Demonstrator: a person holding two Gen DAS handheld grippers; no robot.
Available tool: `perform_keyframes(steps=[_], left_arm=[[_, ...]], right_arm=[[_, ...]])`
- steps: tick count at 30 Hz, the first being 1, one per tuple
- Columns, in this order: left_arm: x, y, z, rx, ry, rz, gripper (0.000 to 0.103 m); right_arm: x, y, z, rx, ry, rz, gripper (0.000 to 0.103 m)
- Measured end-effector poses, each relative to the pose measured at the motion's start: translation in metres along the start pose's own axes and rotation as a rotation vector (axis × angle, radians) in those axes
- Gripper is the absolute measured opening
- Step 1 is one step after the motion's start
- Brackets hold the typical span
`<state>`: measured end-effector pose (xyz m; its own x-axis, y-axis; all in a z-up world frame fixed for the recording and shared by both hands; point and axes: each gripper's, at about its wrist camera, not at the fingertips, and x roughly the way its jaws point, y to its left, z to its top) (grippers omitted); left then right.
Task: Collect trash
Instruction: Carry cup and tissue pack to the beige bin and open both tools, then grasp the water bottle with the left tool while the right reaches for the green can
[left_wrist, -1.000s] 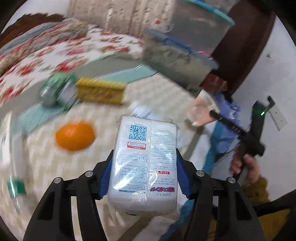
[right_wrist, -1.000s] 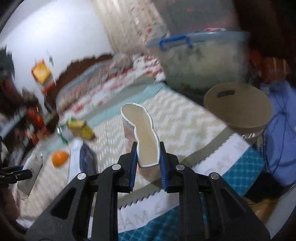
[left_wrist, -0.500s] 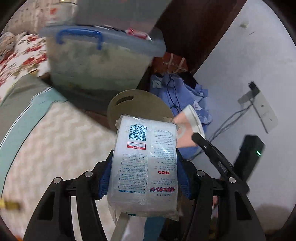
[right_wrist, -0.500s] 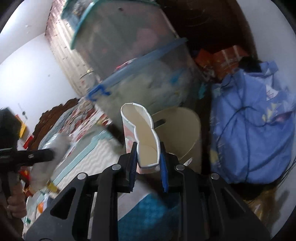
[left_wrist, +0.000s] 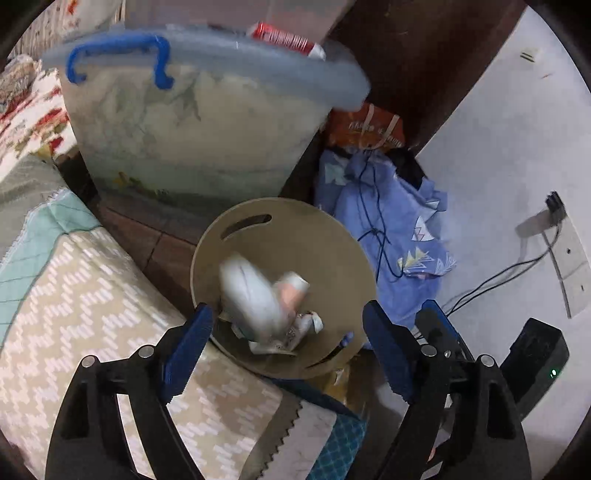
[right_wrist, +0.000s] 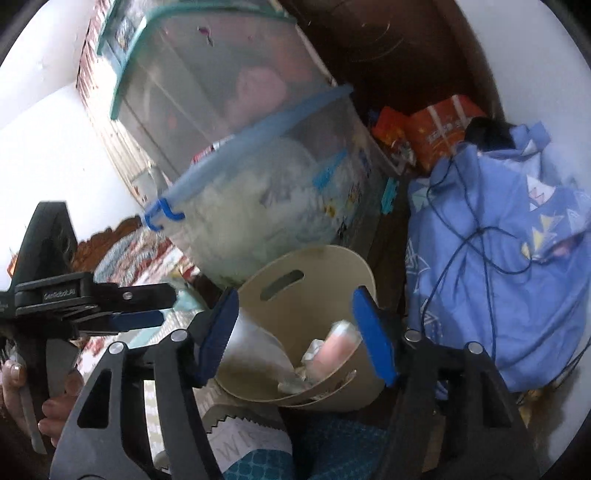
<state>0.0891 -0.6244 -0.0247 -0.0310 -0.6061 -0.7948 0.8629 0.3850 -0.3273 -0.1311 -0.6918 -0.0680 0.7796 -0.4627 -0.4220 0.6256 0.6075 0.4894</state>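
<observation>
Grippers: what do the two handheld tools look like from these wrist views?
The left gripper and the right gripper match: black angular plastic arms with silver screws and blue ridged pads. The right wrist view shows the left tool's black body bearing small pale lettering, too blurred to read.

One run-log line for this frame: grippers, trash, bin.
left gripper: open, just released | right gripper: open, just released | white pack and paper cup: in bin

A clear storage tub (left_wrist: 192, 122) with a blue handle (left_wrist: 118, 59) stands on dark floor. A crumpled blue cloth (left_wrist: 388, 229) with a dark cord lies beside an orange bag (left_wrist: 365, 129). A zigzag-patterned rug (left_wrist: 74, 314) covers the floor.
</observation>
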Motion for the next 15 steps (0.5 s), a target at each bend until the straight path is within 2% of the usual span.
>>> perform_keyframes(steps=[4,8,11,15], left_arm=[[-0.047,0.002,-0.023,0.007,-0.058,-0.051,0.077],[-0.101,0.016,-0.066,0.012,-0.093,-0.084,0.077],[-0.147,0.038,-0.108,0.0,-0.126,-0.041,0.076],[-0.204,0.083,-0.174,-0.077,-0.155,0.081,0.073]], right_arm=[[-0.012,-0.002,-0.012,0.042,0.021,0.034,0.062],[-0.017,0.002,-0.03,0.078,0.083,0.075,0.057],[-0.017,0.012,-0.039,0.072,0.124,0.107,0.053],[-0.017,0.048,-0.054,0.033,0.181,0.189,0.052]])
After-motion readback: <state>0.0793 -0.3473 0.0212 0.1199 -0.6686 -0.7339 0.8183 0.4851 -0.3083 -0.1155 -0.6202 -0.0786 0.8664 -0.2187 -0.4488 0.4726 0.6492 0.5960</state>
